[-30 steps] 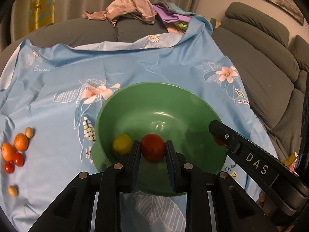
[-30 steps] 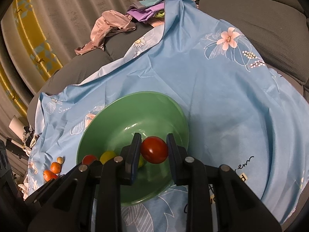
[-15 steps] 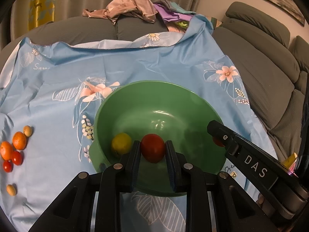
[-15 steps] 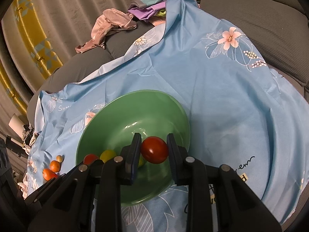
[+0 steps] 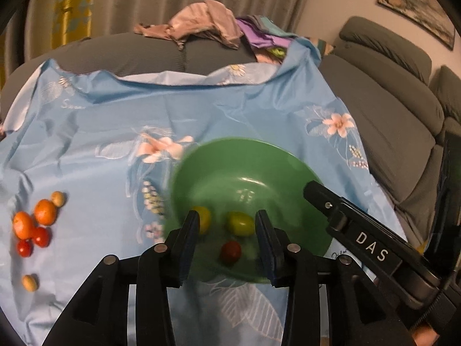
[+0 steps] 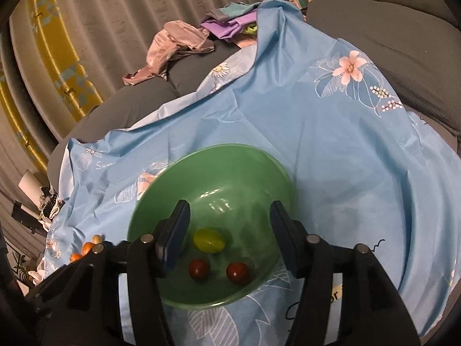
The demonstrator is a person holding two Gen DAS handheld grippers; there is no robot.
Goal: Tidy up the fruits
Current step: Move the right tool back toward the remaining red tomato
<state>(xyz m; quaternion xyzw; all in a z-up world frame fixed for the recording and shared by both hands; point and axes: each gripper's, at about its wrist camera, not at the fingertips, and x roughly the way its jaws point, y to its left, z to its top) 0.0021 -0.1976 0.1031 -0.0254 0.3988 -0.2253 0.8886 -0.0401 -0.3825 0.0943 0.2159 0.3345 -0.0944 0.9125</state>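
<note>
- L tool (image 5: pixel 227 236): fingers spread wide, nothing betw them; hangs over near rim of green bowl (image 5: pixel 230 155), looking down into it
- R tool (image 6: pixel 229 232): also spread wide, holding nothing; hangs over same bowl (image 6: pixel 259 167) from near side
- R tool body w/ "DAS" lettering (image 5: pixel 370 250) shows in left wrist view, reaching over bowl's right rim
- Bowl contents, right wrist view: yellow-green fruit (image 6: pixel 209 240) near middle, 2 red tomatoes toward near wall – one left (image 6: pixel 198 269), one right (image 6: pixel 238 272), apart from each other
- Left wrist view shows yellow-green fruit (image 5: pixel 239 223), 1 red tomato (image 5: pixel 230 252) and a yellow fruit (image 5: pixel 203 218) partly behind L tool's left finger; bowl edge blurred here
- Bowl sits on light-blue floral cloth (image 5: pixel 115 132) spread over a grey sofa (image 5: pixel 389 109)
- Loose fruit on cloth, well left of bowl: 2 oranges (image 5: pixel 34 219) touching, 2 small red tomatoes (image 5: pixel 33 242) just below them, small tan fruit (image 5: pixel 57 198) beside upper orange, another tan one (image 5: pixel 29 282) lower down, apart
- Same cluster just visible at left edge in right wrist view (image 6: pixel 85 248), mostly hidden by tool
- Heap of clothes (image 5: pixel 201 23) at far end of sofa; curtains (image 6: pixel 86 28) behind
</note>
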